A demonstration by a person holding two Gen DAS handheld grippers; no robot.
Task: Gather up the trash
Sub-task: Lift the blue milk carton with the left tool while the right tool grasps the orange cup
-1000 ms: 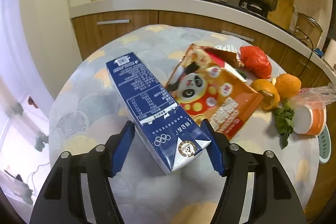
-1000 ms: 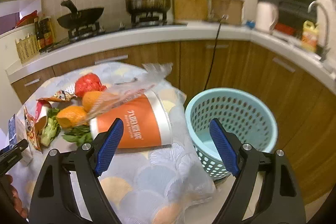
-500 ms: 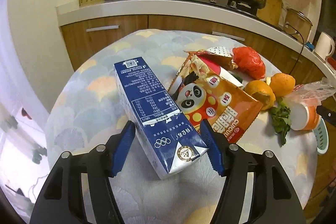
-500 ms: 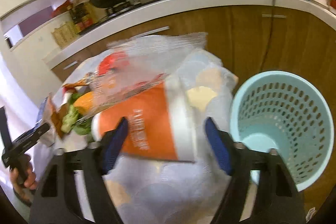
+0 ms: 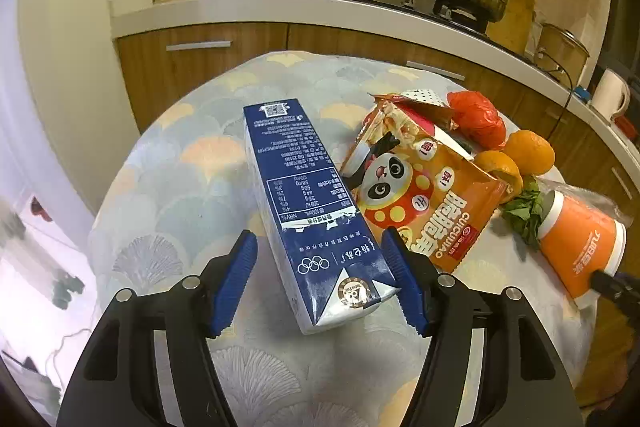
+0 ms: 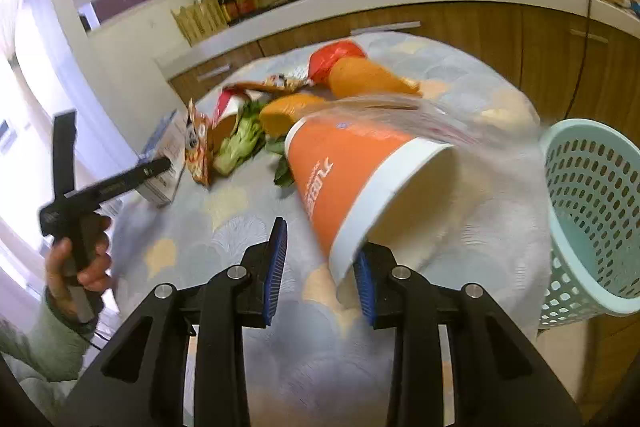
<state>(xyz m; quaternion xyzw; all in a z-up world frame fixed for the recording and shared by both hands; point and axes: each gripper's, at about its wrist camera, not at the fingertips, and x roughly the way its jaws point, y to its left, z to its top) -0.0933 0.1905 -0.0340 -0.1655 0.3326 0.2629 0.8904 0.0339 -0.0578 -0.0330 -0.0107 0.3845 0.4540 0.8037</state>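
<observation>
Right gripper [image 6: 320,267], jaws just narrowing astride the orange cup's [image 6: 340,167] rim yet not clamped: seat both pads before swinging toward the basket [image 6: 592,211]; left gripper [image 5: 320,279] part-open around the carton [image 5: 304,195].

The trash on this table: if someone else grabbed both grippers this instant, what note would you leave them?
Left gripper: the blue milk carton is between its pads; I cannot tell if it is gripped.
Right gripper: its jaws have just been closing on the rim of the tipped orange cup. One pad is still clear of it, so it is not gripped yet.
Basket: beside the table, nothing visible inside.
Done: nothing binned.
Left: cup, carton, snack bag, red bag, orange peels, greens.
</observation>
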